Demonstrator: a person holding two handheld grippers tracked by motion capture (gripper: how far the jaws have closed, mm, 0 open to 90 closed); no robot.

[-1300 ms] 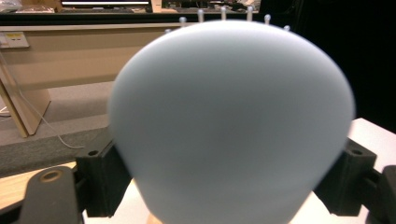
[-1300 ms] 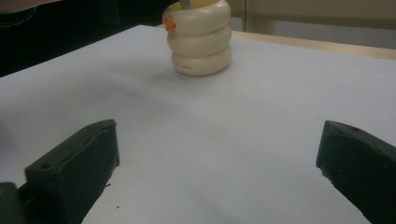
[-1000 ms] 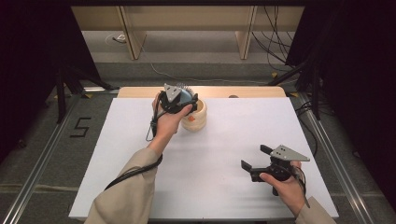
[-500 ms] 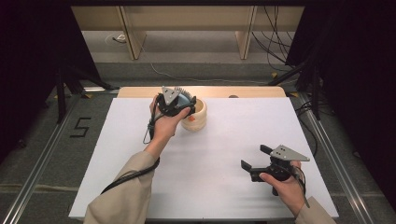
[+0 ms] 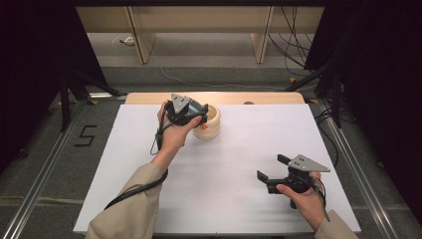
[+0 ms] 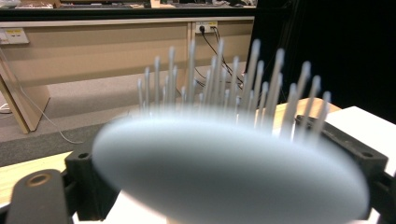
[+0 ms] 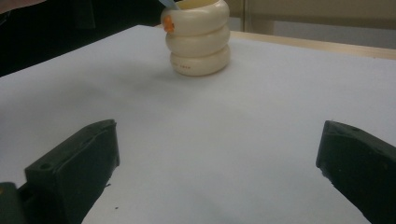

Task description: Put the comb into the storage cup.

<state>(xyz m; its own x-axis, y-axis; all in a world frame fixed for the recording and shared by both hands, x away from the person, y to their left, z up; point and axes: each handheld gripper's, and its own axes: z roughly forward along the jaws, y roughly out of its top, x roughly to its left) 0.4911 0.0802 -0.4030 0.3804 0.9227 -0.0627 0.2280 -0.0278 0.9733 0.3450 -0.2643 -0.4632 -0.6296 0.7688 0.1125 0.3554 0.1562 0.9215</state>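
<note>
Hovering near the bench's [image 5: 124, 164] far edge, the left tool [image 5: 185, 110] carries a hairbrush [image 6: 229, 172] beside the cream ringed holder [image 5: 210, 122]. Its view shows the brush head between wide-set jaws. The right tool [image 7: 215, 177] gapes empty, holder ahead.

white "5" [image 5: 87, 135] on the floor [image 5: 59, 164]

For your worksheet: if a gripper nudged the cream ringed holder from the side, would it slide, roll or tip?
The cream ringed holder would probably slide, since it stands upright on a broad base. A high push might tip it. Its glossy, bulging rings look slippery.
</note>
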